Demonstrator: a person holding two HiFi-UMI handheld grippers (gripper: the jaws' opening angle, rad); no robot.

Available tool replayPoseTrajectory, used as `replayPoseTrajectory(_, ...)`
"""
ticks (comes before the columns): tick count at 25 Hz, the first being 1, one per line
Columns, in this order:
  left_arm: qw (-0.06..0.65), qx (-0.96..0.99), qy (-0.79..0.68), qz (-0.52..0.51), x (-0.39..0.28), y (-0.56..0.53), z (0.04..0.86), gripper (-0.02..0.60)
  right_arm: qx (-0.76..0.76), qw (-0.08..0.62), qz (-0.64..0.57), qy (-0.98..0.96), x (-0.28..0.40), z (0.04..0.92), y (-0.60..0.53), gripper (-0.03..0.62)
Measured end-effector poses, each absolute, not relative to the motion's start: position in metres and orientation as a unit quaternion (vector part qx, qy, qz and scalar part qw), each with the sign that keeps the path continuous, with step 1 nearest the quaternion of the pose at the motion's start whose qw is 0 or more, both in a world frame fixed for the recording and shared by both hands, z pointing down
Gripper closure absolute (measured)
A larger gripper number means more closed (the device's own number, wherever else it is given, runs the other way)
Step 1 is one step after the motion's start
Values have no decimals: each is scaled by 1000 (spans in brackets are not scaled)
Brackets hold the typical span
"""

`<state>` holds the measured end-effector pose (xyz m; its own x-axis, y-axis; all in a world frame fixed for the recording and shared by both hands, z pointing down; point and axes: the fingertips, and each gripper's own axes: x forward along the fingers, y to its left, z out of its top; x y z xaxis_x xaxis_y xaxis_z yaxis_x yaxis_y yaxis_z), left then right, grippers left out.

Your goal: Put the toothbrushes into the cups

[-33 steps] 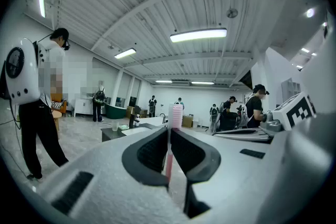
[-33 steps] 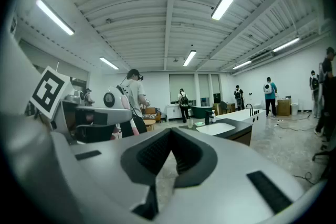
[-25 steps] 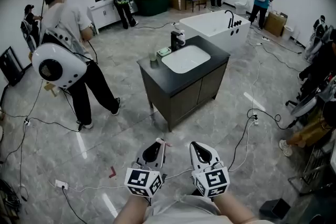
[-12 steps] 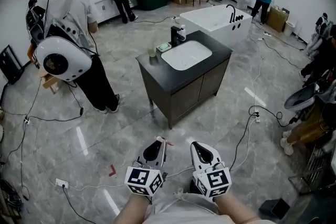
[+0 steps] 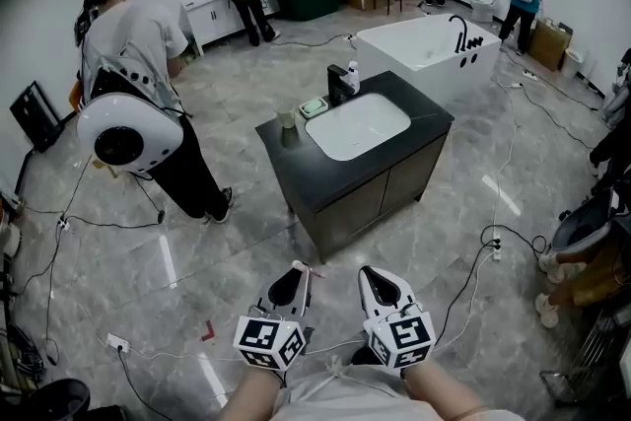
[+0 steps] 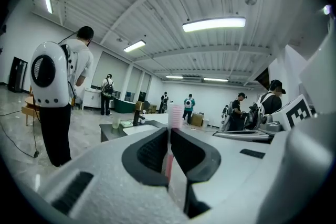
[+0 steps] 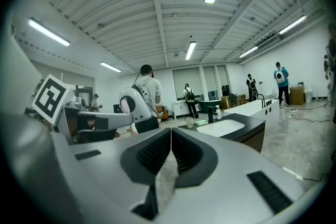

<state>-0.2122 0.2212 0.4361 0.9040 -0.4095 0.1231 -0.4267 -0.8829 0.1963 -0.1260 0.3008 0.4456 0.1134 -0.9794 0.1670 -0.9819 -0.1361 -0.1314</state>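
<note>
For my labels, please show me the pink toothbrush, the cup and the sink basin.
pink toothbrush (image 6: 176, 114), left gripper view, on its bristle head.
cup (image 5: 287, 121), head view, on its side wall.
sink basin (image 5: 360, 128), head view, on its white bowl.

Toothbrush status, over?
Left tool shut on pink plastic toothbrush. Right tool shut, empty. Pale cup on dark vanity ahead, not reached. Person with white backpack left of vanity.
</note>
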Motion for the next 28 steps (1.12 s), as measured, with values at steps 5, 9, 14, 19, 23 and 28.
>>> replayPoseTrajectory(5,110,962,-248,28,-153,193,427,549,725,9,99,-682,-58,434,267,568)
replayPoseTrajectory(9,118,954,-273,22,-115,177,428,549,705,9,102,-702,-16,433,246,568)
replayPoseTrajectory(14,133,949,-285,32,-80,162,436,549,693,2,119,-711,25,438,223,567)
replayPoseTrajectory(19,136,942,-303,41,-52,123,445,549,688,1,126,-715,56,446,194,567)
replayPoseTrajectory(23,148,942,-300,36,-22,84,454,549,692,6,126,-711,85,453,162,566)
replayPoseTrajectory(28,172,940,-294,23,13,18,452,549,700,16,126,-703,119,453,104,566)
